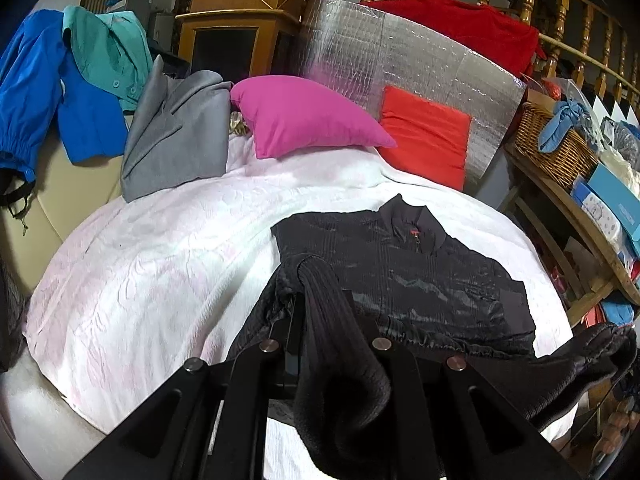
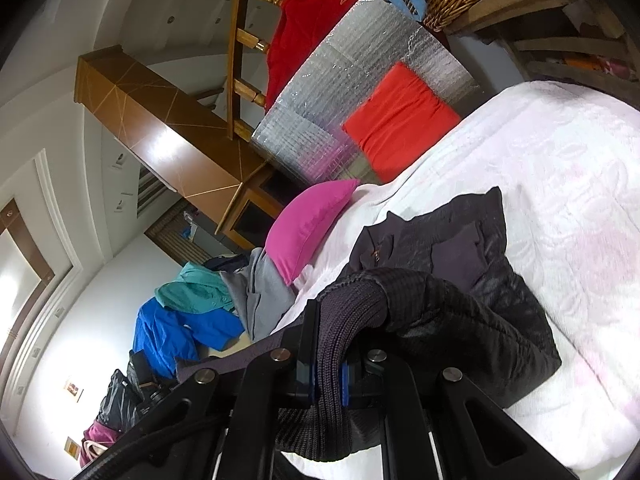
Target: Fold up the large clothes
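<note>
Ribbed knit cuffs of the shiny black zip-collar jacket (image 1: 404, 276), which lies on the white textured bedspread (image 1: 152, 264), are pinched by both the left fingers (image 1: 320, 344) and right fingers (image 2: 328, 368).

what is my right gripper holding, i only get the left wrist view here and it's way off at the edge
Observer: The right gripper is shut on a ribbed knit cuff of the black jacket, clamped between blue pads.
Operator: is that cuff lifted or lying flat
Observer: Lifted; it arches up over the jacket body, which lies on the white blanket.
Operator: anything past the pink pillow on that side
Observer: Yes, beyond the pink pillow the right wrist view shows a dark bag on the floor below the blue garment.
</note>
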{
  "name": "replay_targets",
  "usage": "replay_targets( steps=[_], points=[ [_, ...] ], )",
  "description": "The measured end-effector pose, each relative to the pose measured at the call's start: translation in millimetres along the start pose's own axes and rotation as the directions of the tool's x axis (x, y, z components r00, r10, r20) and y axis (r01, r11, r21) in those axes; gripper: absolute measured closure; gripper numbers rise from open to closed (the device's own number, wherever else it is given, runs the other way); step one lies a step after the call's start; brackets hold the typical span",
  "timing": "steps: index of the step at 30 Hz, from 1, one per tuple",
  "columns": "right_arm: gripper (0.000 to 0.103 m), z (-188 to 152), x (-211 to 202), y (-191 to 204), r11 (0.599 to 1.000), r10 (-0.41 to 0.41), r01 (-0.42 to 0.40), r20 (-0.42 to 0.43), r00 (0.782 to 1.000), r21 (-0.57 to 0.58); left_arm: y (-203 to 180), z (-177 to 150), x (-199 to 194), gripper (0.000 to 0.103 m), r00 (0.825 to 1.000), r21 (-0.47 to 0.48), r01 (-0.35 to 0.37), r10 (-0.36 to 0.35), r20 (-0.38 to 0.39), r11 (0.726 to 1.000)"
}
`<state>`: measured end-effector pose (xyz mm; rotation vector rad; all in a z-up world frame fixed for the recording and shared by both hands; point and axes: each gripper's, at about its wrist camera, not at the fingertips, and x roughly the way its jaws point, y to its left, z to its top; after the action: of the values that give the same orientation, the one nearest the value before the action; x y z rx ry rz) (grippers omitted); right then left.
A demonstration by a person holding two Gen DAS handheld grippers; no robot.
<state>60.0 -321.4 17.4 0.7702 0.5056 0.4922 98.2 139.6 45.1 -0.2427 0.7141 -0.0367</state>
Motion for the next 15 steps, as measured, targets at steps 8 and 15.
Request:
replay_targets(
  steps=[8, 15],
  points=[
    [0.095, 7, 5, 2, 1.000, -0.028, 0.028, -0.004, 1.000, -0.012, -3, 3, 6, 0.088, 1.000, -0.005, -0.005, 0.005, -0.001, 1.000],
    [0.095, 18, 13, 7, 0.999, -0.042, 0.042, -0.002, 0.999, -0.022, -5, 11, 10, 0.088, 1.000, -0.002, -0.009, 0.009, 0.006, 1.000]
  ],
)
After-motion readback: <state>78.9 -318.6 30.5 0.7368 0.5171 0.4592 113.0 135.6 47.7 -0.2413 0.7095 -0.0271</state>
